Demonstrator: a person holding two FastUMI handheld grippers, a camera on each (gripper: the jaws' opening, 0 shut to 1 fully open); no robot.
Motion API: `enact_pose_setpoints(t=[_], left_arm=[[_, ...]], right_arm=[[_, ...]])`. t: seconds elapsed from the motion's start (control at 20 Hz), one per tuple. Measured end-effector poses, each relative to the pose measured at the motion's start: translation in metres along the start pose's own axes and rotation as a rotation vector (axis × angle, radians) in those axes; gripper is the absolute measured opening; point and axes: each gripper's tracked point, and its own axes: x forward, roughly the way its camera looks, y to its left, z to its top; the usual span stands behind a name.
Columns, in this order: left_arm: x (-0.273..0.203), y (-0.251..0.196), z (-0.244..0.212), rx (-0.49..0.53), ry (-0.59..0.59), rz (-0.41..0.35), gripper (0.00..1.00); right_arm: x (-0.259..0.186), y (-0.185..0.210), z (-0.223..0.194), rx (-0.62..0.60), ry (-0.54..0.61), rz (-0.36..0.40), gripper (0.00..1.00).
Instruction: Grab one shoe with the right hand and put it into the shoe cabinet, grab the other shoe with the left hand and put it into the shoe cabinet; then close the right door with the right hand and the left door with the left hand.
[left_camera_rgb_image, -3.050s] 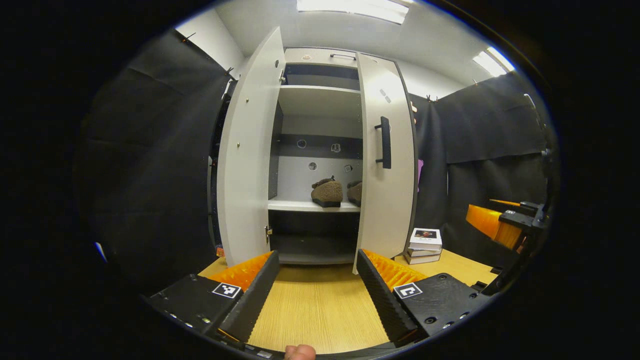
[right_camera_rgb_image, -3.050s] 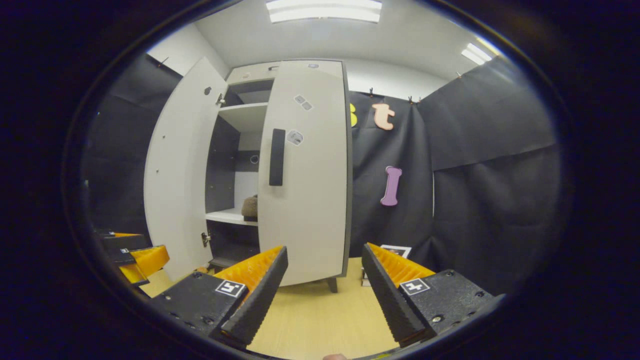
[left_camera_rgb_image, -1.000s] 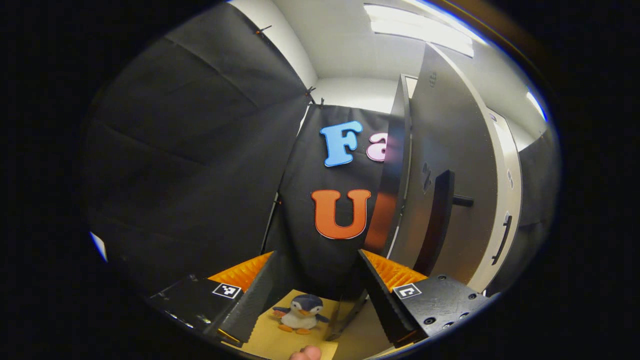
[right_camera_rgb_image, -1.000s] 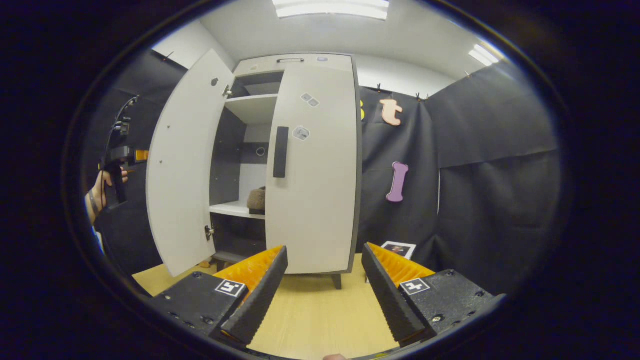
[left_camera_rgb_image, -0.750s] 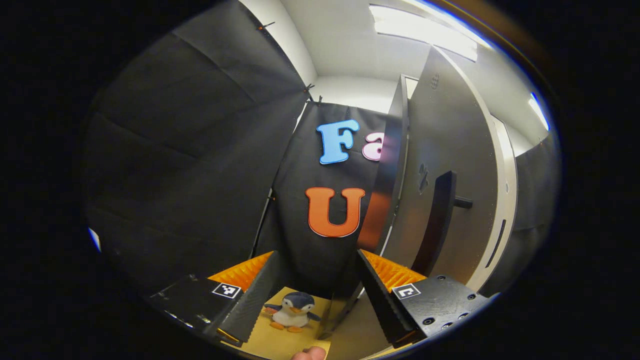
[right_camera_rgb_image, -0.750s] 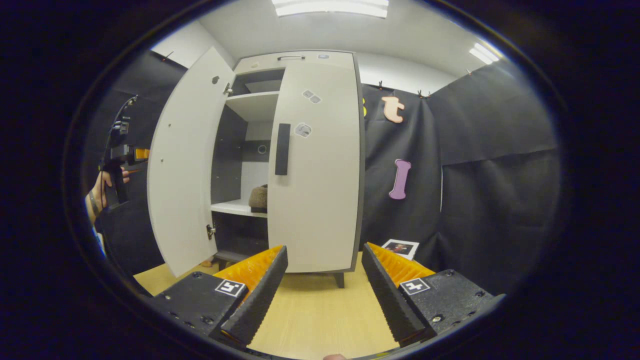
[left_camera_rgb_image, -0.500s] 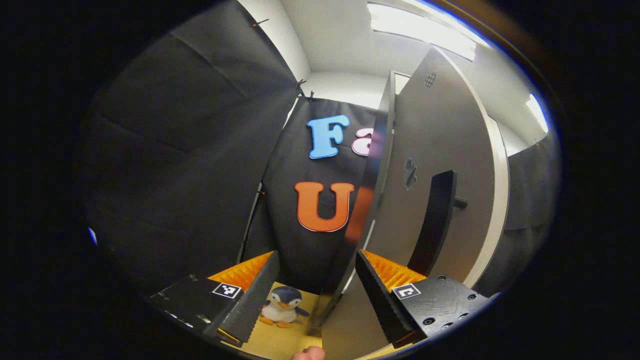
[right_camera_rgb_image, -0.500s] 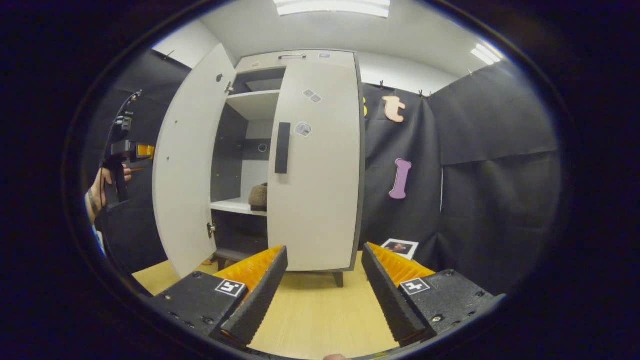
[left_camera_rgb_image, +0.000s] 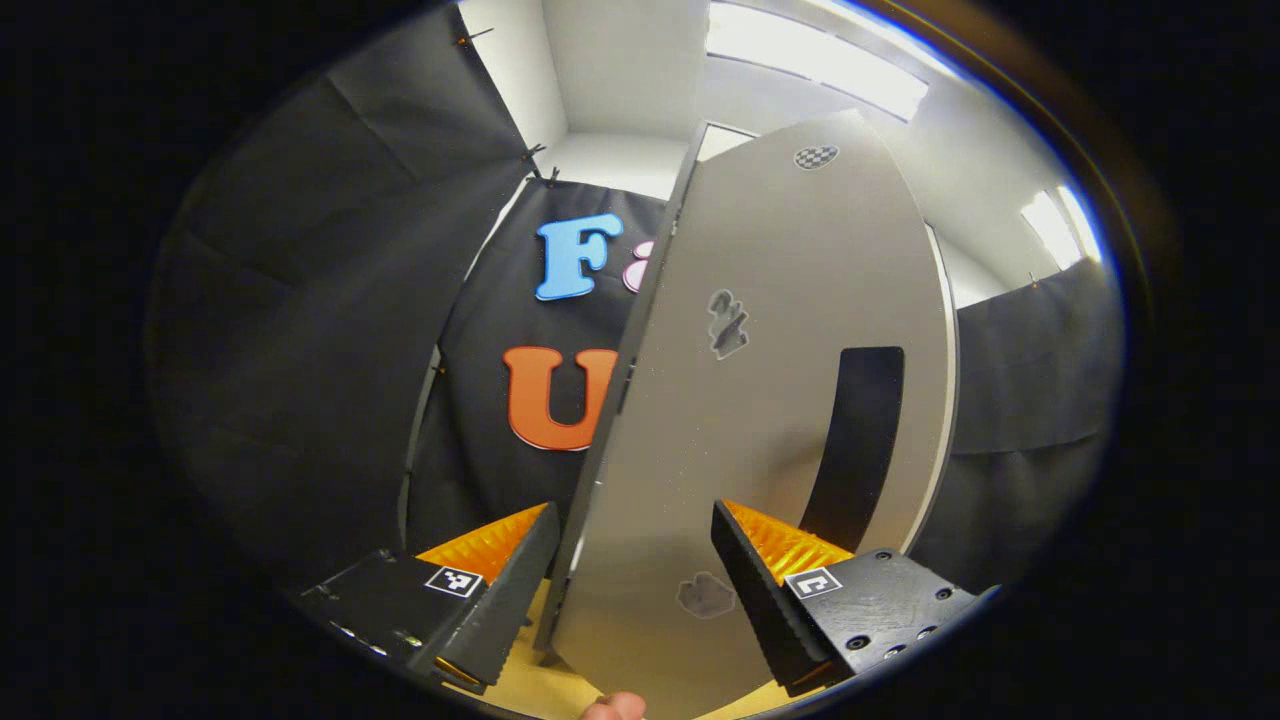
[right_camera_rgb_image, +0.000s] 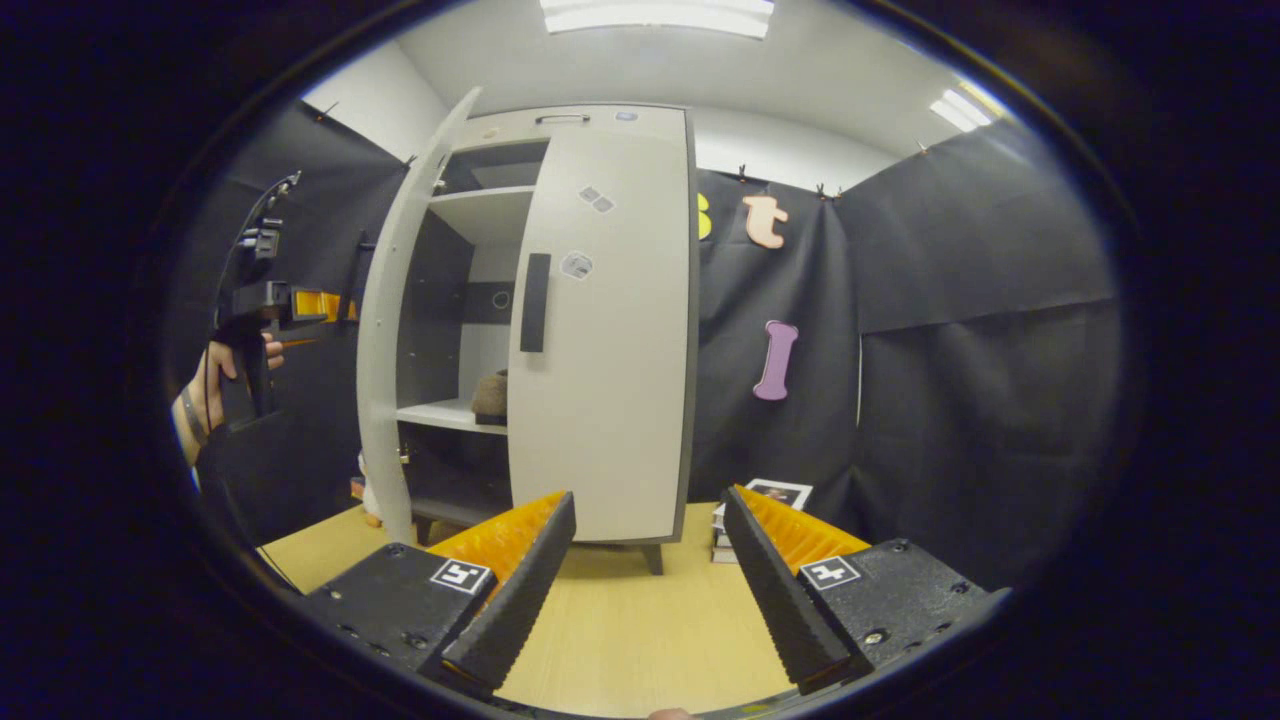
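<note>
The pale shoe cabinet (right_camera_rgb_image: 590, 120) stands on the wooden table. Its right door (right_camera_rgb_image: 610, 340) is shut. The left door (right_camera_rgb_image: 392, 330) stands part open, seen almost edge-on. A brown fuzzy shoe (right_camera_rgb_image: 490, 395) rests on the middle shelf in the gap between the doors. In the left gripper view the left door's outer face (left_camera_rgb_image: 760, 380) with its black handle (left_camera_rgb_image: 855, 440) rises right in front of my open left gripper (left_camera_rgb_image: 635, 590). A hand (right_camera_rgb_image: 215, 385) holds that left gripper (right_camera_rgb_image: 335, 308) close to the door's outer face. My right gripper (right_camera_rgb_image: 645, 580) hangs open over the table, holding nothing.
A short stack of books (right_camera_rgb_image: 765, 500) lies on the table (right_camera_rgb_image: 620, 620) to the right of the cabinet. A small plush toy (right_camera_rgb_image: 367, 495) sits by the left door's foot. Black cloth walls close in on both sides.
The left door has swung well toward shut, with the left gripper following behind its outer face. The right gripper has barely moved and stays open.
</note>
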Motion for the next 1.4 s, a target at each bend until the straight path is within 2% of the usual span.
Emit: enact_pose_setpoints(t=[0.05,0.15,0.2,0.25,0.35,0.4,0.5,0.6,0.65,0.7,0.75,0.8,0.85,0.9,0.95,1.0,1.05,1.1,1.2,1.25,1.3,1.4], left_arm=[[0.005,-0.007,-0.002,0.002,0.004,-0.003,0.94],[0.012,-0.007,-0.001,0.027,-0.019,0.022,0.99],[0.014,-0.006,-0.001,0.039,-0.021,0.032,0.95],[0.013,-0.006,-0.001,0.043,-0.019,0.036,0.99],[0.011,-0.007,0.003,0.042,-0.014,0.032,0.99],[0.008,-0.006,0.006,0.043,-0.01,0.029,0.95],[0.0,-0.007,0.01,0.042,-0.007,0.023,0.95],[-0.022,-0.013,0.009,0.053,-0.007,0.019,0.95],[-0.034,-0.02,0.005,0.062,-0.002,0.016,0.99],[-0.046,-0.027,0.0,0.07,0.003,0.014,0.95],[-0.057,-0.032,-0.004,0.077,0.009,0.011,0.95],[-0.068,-0.038,-0.009,0.086,0.015,0.005,0.95],[-0.078,-0.044,-0.016,0.098,0.021,-0.001,0.99],[-0.09,-0.051,-0.023,0.114,0.026,-0.006,0.99],[-0.099,-0.057,-0.032,0.122,0.03,-0.011,0.99],[-0.107,-0.067,-0.039,0.13,0.034,-0.025,0.95],[-0.115,-0.074,-0.047,0.14,0.035,-0.033,0.95],[-0.123,-0.079,-0.056,0.153,0.036,-0.042,0.95],[-0.137,-0.088,-0.075,0.172,0.045,-0.056,0.95],[-0.143,-0.093,-0.084,0.18,0.051,-0.062,0.99],[-0.15,-0.095,-0.091,0.186,0.059,-0.059,0.95],[-0.163,-0.1,-0.108,0.186,0.09,-0.056,0.95]], right_arm=[[-0.001,-0.002,-0.001,0.001,0.003,-0.006,0.98],[-0.003,-0.007,0.0,-0.002,0.003,-0.02,0.97],[-0.004,-0.01,0.0,-0.001,0.003,-0.027,0.98],[-0.005,-0.012,0.002,0.004,-0.002,-0.032,0.98],[-0.006,-0.016,0.005,0.014,-0.011,-0.041,0.97],[-0.007,-0.017,0.005,0.018,-0.013,-0.046,0.94],[-0.005,-0.018,0.002,0.025,-0.009,-0.047,0.97],[-0.005,-0.016,0.0,0.029,-0.001,-0.04,0.97],[-0.004,-0.015,0.0,0.03,0.001,-0.037,0.94],[-0.003,-0.013,-0.002,0.031,0.003,-0.034,0.97],[-0.004,-0.012,-0.003,0.033,0.007,-0.03,0.95],[-0.004,-0.009,-0.005,0.038,0.006,-0.025,0.98],[-0.005,-0.007,-0.007,0.045,0.007,-0.022,0.98],[-0.005,-0.006,-0.011,0.05,0.015,-0.016,0.94],[-0.005,-0.003,-0.015,0.052,0.027,-0.008,0.98],[-0.007,-0.001,-0.017,0.053,0.038,0.001,0.98],[-0.008,0.001,-0.017,0.052,0.044,0.011,0.94],[-0.009,0.002,-0.019,0.048,0.049,0.016,0.98],[-0.012,0.001,-0.021,0.038,0.057,0.014,0.97],[-0.013,0.001,-0.022,0.037,0.06,0.011,0.97],[-0.014,0.002,-0.025,0.039,0.066,0.012,0.97],[-0.015,0.003,-0.028,0.046,0.082,0.011,0.94]])
